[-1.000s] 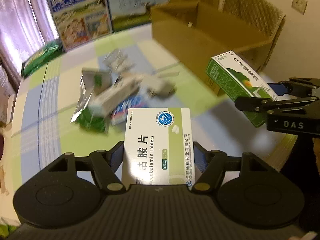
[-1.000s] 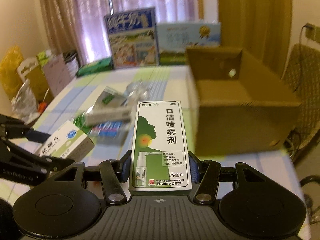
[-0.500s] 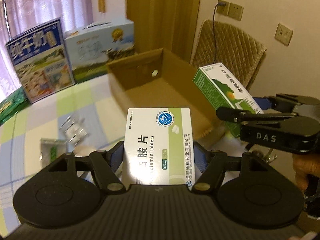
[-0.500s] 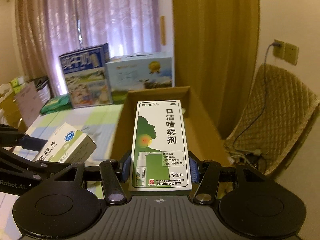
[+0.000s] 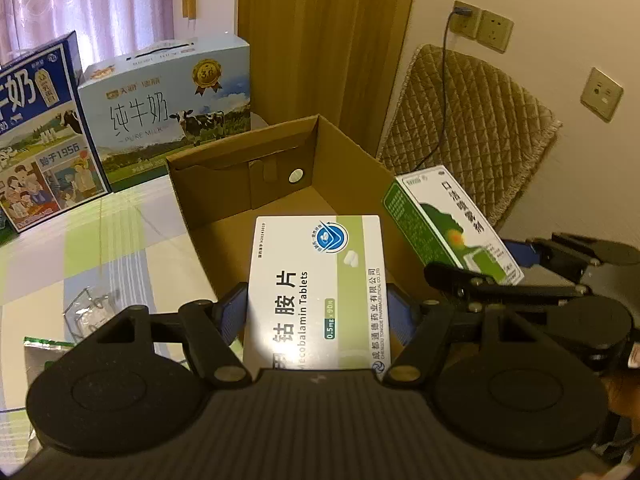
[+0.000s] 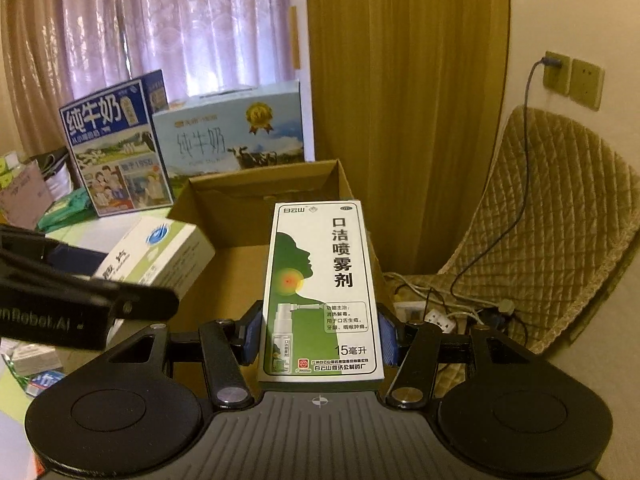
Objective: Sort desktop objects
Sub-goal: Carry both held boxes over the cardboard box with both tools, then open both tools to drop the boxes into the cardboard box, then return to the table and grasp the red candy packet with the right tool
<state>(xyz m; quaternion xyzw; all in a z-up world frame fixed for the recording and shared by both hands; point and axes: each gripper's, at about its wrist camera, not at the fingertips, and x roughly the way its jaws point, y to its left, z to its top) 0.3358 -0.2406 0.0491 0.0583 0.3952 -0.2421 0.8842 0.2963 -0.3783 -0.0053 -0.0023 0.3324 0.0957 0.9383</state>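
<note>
- The white-and-green flat carton of Mecobalamin tablets point(image 5: 314, 292) is clamped between the blue pads of the left gripper point(image 5: 316, 314), held above the open brown cardboard box point(image 5: 240, 184).
- The tall green-and-white throat-spray carton point(image 6: 322, 292) is clenched in the right gripper point(image 6: 320, 338), over the same box's near right edge.
- The box sits on a checked tablecloth point(image 5: 120, 240), with two milk cartons point(image 5: 164, 108) behind.
</note>
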